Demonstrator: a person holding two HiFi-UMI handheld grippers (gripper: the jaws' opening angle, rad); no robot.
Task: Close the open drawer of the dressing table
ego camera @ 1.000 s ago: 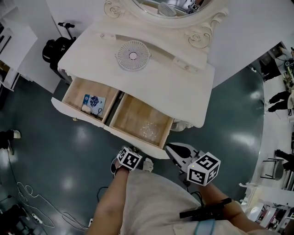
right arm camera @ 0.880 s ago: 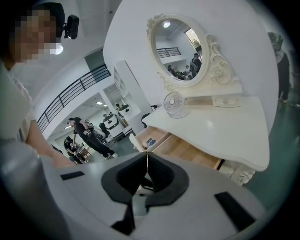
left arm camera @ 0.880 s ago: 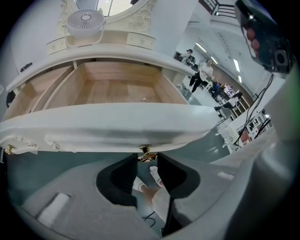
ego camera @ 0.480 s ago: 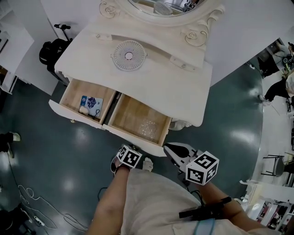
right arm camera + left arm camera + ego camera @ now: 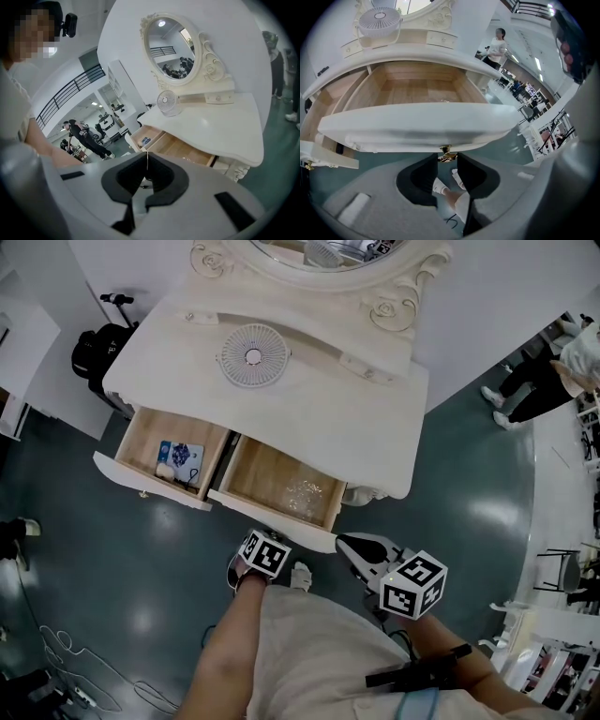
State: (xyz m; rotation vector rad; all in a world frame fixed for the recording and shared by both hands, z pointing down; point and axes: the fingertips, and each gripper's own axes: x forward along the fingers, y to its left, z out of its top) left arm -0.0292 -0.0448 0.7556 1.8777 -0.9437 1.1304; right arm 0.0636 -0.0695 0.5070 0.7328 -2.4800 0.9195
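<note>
Drawer [image 5: 417, 126] of the dressing table [image 5: 375, 418] stands pulled out before me. My left gripper [image 5: 446, 163] has jaws apart, the brass knob [image 5: 446, 153] between their tips; my right gripper [image 5: 147, 158] is closed, empty.

Head camera steeply overhead, one camera riding each gripper.
The head view looks down, from afar, on the cream-white carved dressing table [image 5: 328, 418]. The camera on the left gripper [image 5: 446, 161] sits close, with the pale wooden open drawer [image 5: 417, 124] just ahead of its jaws. The camera on the right gripper [image 5: 145, 164] stands well back, with the table ahead of its jaws. All three views share that drawer.
</note>
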